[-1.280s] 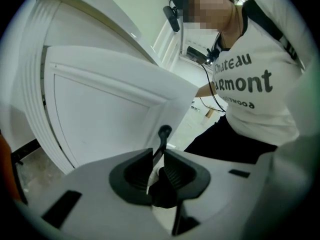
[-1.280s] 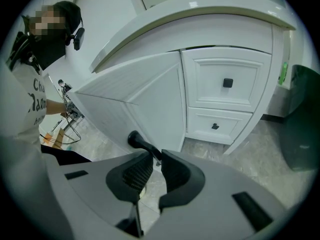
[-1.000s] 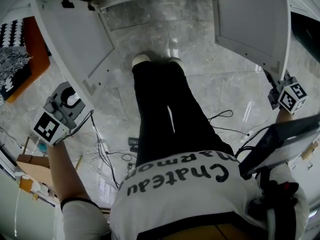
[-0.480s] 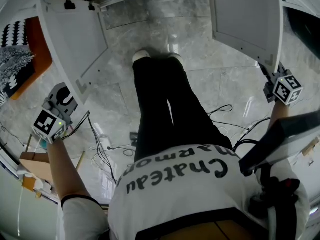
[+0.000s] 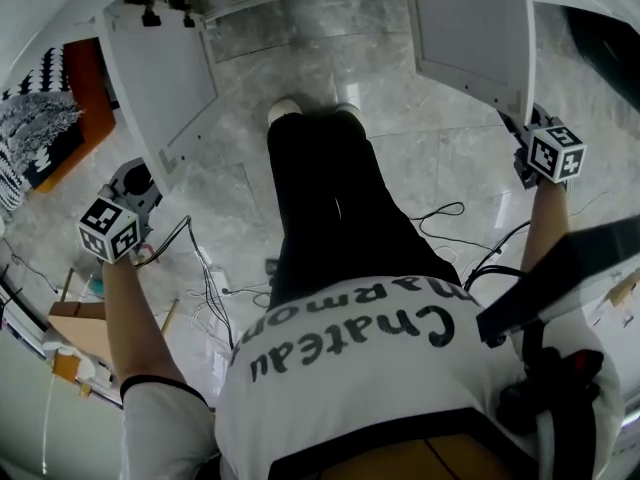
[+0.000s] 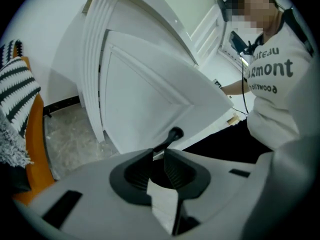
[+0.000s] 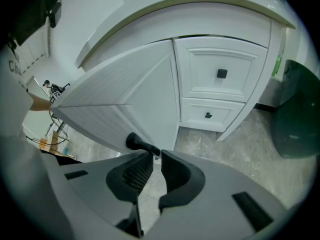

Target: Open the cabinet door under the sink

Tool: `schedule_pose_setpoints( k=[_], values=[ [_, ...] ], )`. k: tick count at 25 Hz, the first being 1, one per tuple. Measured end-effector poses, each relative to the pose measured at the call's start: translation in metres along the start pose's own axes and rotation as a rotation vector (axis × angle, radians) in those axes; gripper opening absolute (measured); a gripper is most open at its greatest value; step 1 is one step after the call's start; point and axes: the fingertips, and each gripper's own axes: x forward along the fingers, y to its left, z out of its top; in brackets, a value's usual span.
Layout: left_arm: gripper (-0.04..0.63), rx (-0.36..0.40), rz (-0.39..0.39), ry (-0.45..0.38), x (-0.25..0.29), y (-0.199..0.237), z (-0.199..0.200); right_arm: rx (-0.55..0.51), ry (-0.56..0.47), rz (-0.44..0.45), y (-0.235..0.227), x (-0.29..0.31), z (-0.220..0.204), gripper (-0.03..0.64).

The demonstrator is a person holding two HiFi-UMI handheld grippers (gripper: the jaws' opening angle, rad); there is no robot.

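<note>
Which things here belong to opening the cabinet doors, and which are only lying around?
For the job: left door, left door handle in left gripper, right door, right door handle in right gripper.
Not part of it: floor cables, striped fabric, drawers.

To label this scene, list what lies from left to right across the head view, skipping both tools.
black-and-white striped fabric → left open white cabinet door → person's black trouser legs → right open white cabinet door
</note>
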Motion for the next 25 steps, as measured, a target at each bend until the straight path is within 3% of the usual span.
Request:
schedule_pose_setpoints(
  k=[5,16,21,25],
  values=[
    [0.061,-0.156,0.006,0.01,-0.006,0.007,-0.009,0.013,0.053,-0.023,-0.003,0.001,-0.003,0.066],
    [0.055,-0.193,-0.002,0.115,-0.003,0.006,-0.018,-0.016,0.217,0.019,-0.007,0.001,-0.008,0.081],
    [0.028,-0.192,0.011,0.113,-0.009,0.003,-0.012,-0.051,0.275,0.05,-0.008,0.001,-0.01,0.087],
    [0.029,-0.174,0.025,0.198,-0.012,0.001,-0.018,-0.088,0.329,0.044,-0.014,-0.006,-0.012,0.089]
  ],
)
